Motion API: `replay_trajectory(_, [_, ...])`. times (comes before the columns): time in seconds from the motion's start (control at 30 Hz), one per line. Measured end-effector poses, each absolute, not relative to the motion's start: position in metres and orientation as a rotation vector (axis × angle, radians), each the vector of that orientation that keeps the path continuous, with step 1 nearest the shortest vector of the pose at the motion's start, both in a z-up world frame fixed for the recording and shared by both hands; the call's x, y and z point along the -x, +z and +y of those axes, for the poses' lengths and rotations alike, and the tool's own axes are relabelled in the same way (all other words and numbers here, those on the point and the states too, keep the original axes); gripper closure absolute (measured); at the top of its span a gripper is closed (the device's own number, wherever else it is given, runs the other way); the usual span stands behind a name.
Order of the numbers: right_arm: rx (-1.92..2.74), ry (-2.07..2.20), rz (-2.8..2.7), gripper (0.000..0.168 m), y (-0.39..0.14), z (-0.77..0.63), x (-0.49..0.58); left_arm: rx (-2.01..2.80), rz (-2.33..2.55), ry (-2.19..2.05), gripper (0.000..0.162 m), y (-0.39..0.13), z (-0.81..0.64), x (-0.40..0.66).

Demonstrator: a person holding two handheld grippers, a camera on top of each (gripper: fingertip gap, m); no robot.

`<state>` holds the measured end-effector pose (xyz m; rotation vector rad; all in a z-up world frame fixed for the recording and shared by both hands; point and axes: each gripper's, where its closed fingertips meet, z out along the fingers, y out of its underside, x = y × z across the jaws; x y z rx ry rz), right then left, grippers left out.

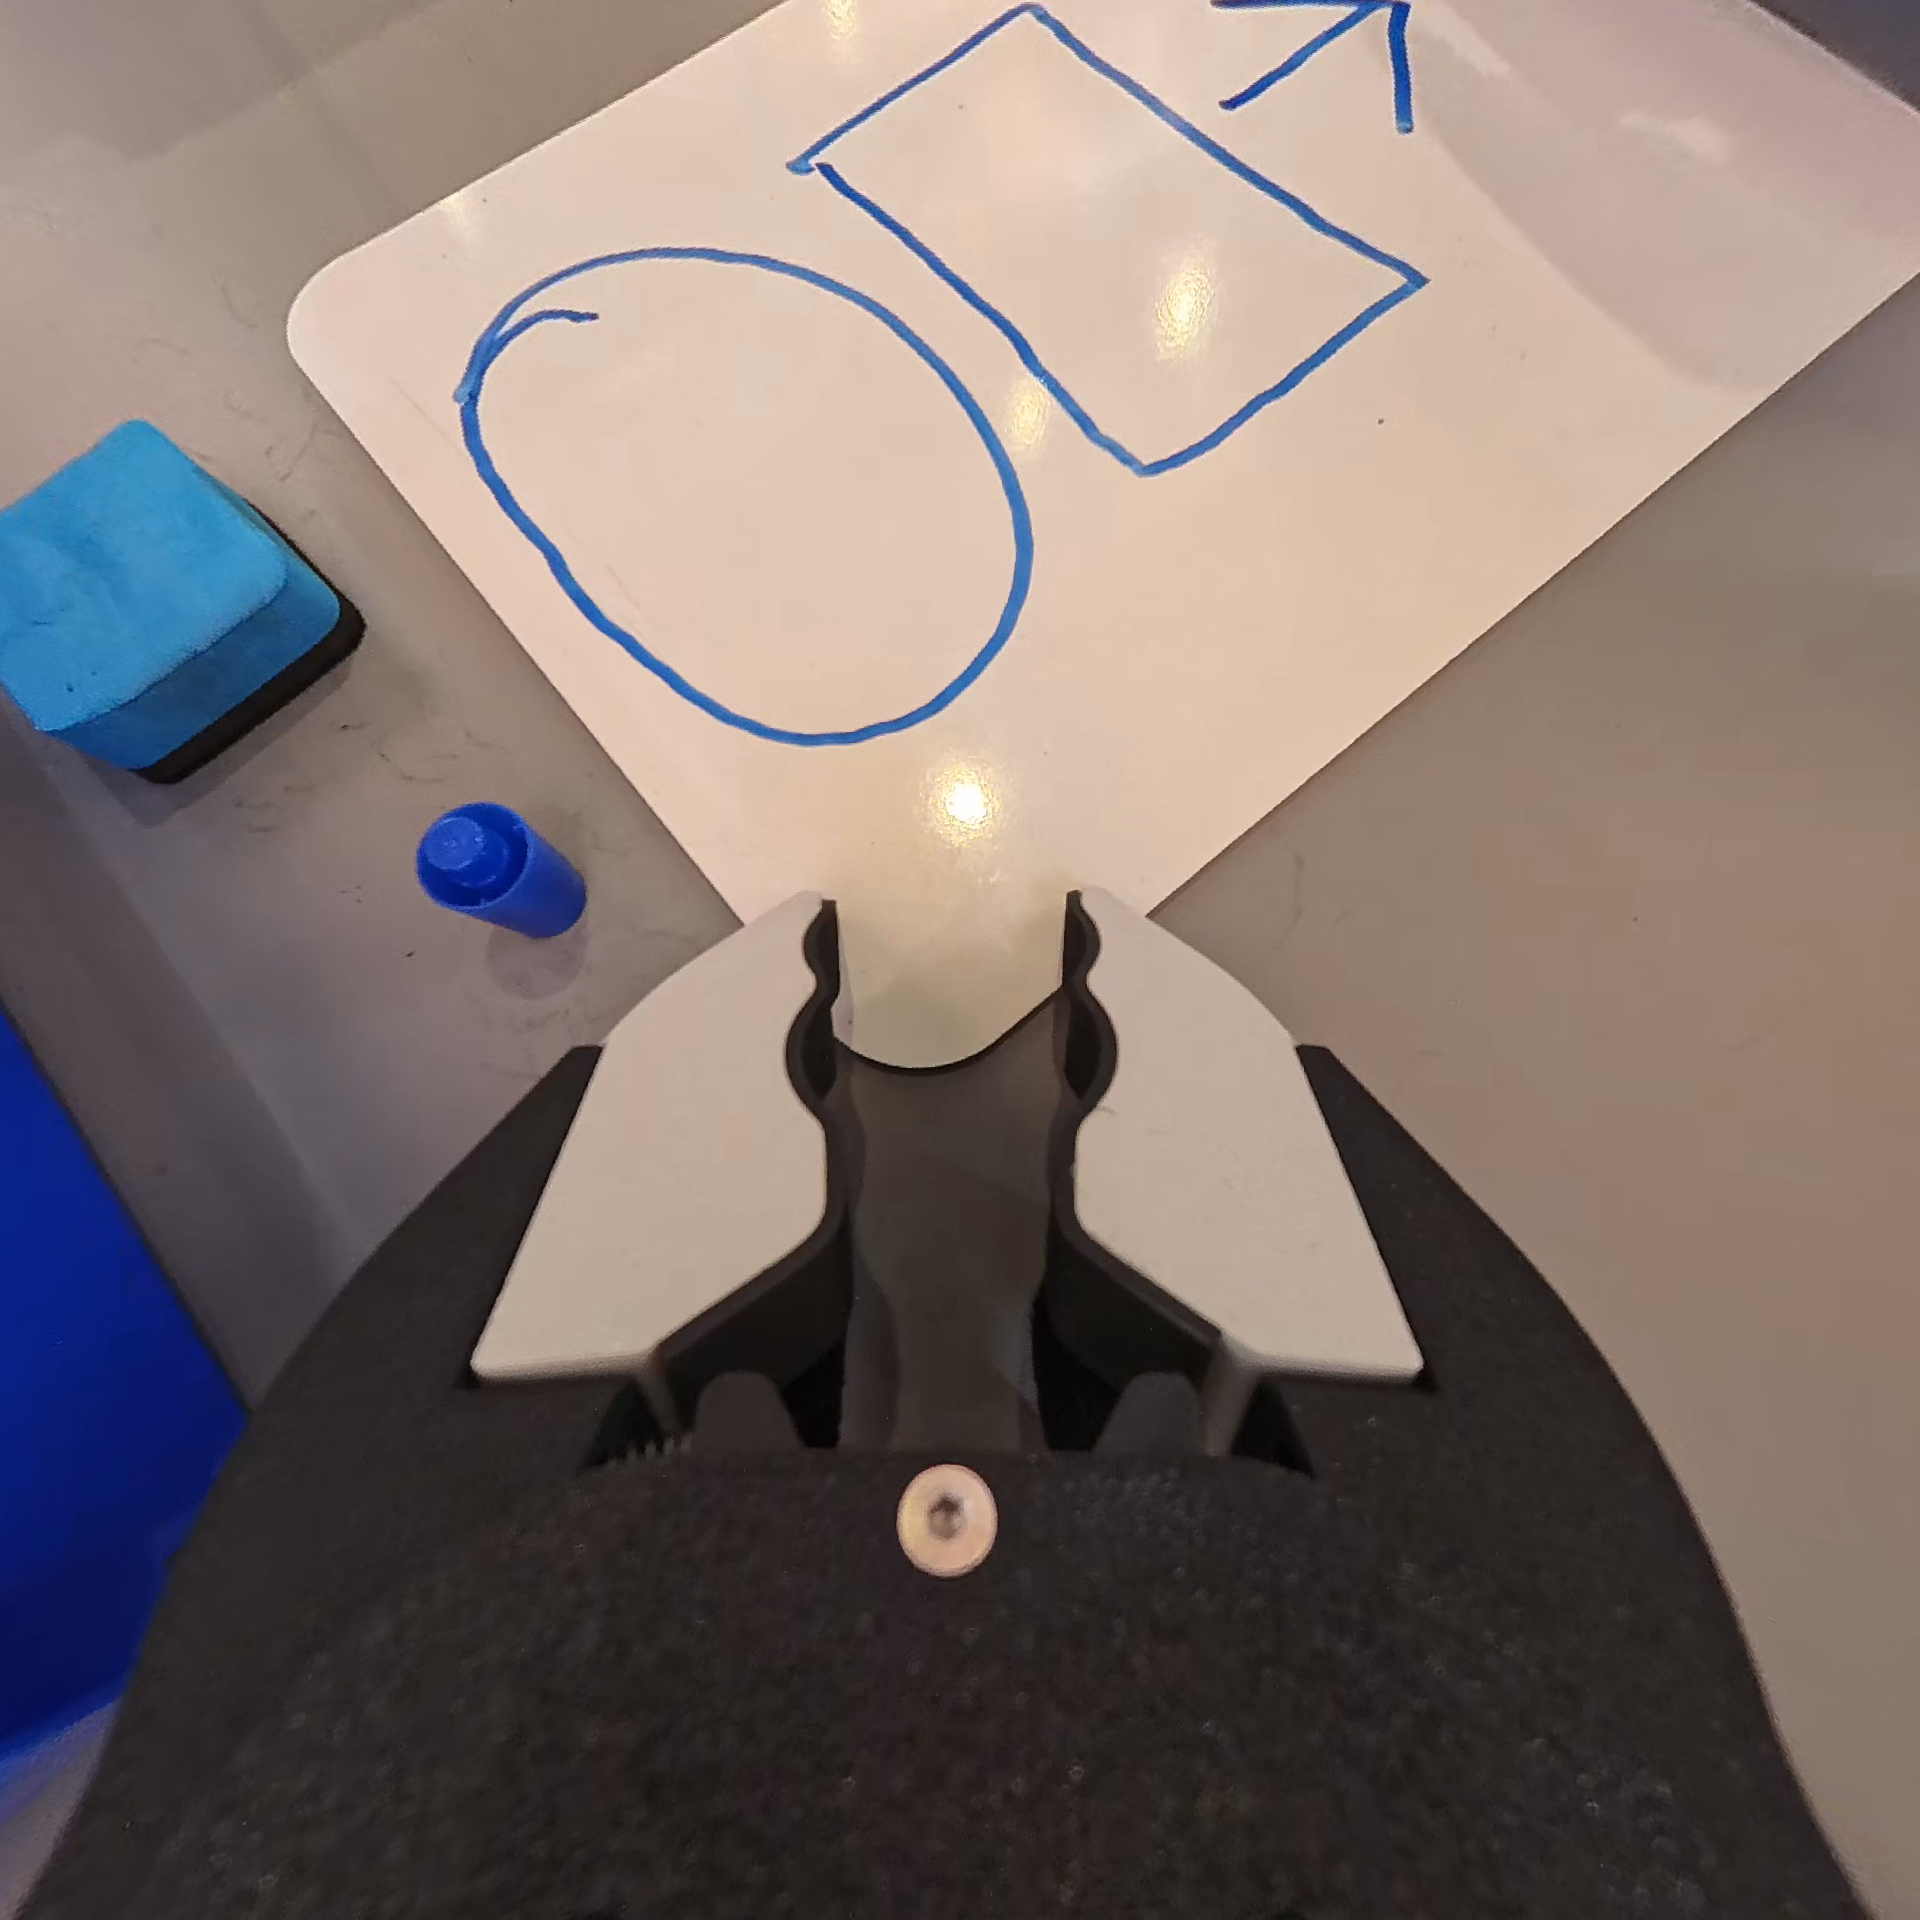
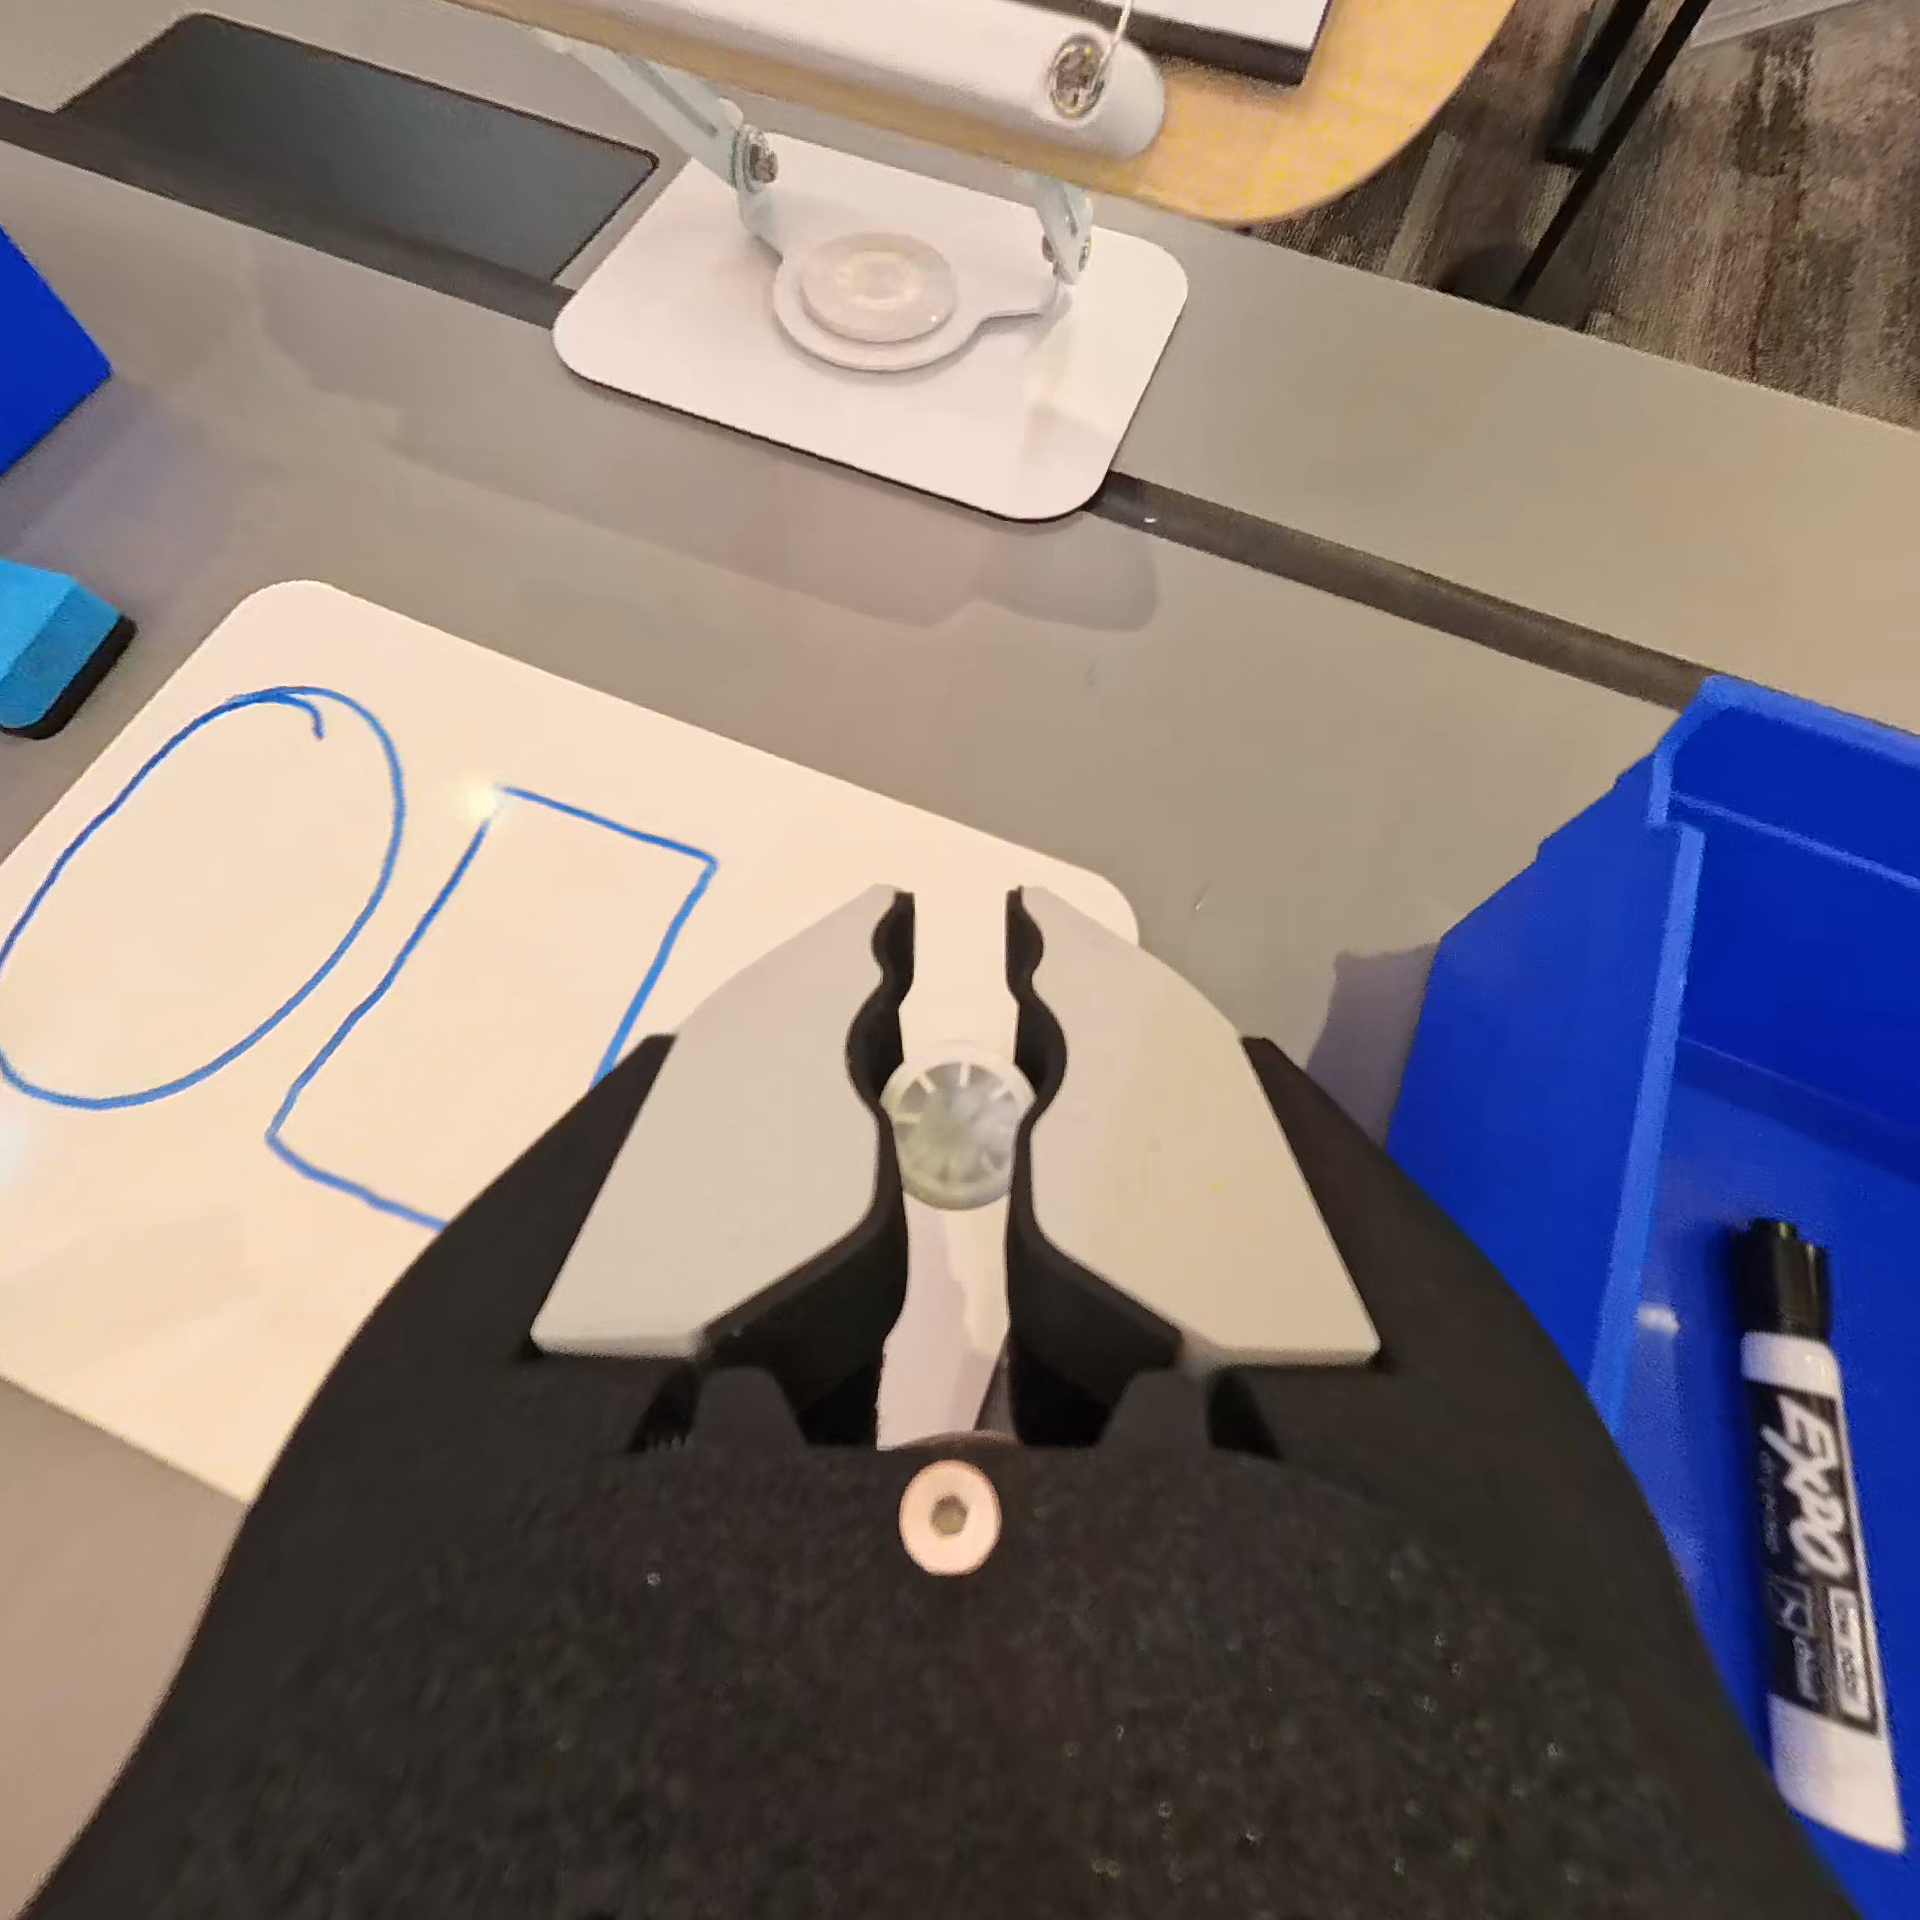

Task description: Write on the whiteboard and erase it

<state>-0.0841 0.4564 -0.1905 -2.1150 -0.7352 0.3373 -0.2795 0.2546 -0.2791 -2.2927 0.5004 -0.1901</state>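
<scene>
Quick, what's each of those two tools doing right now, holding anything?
Left tool: open, holding nothing, above the whiteboard corner.
Right tool: shut on the marker, seen end-on between its fingers.

An office desk, by the look of it: a smooth grey tabletop [image 2: 1299, 644] with a white monitor-arm base [image 2: 873, 353] clamped on at twelve o'clock. Wood-look flooring [image 2: 1766, 208] shows past the edge at one o'clock. A blue storage bin [image 2: 1558, 1091] sits at three o'clock holding a black dry-erase marker [image 2: 1813, 1538]. A small whiteboard [image 2: 156, 1299] lies flat at nine o'clock.
</scene>
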Motion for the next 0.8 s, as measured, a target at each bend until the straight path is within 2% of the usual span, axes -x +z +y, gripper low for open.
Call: replay_trajectory(0.8, [2.146,0.351,-0.762,0.151,-0.211,0.48,0.093,2.293,0.5,-0.192,0.121,-0.279,0.255,0.279])
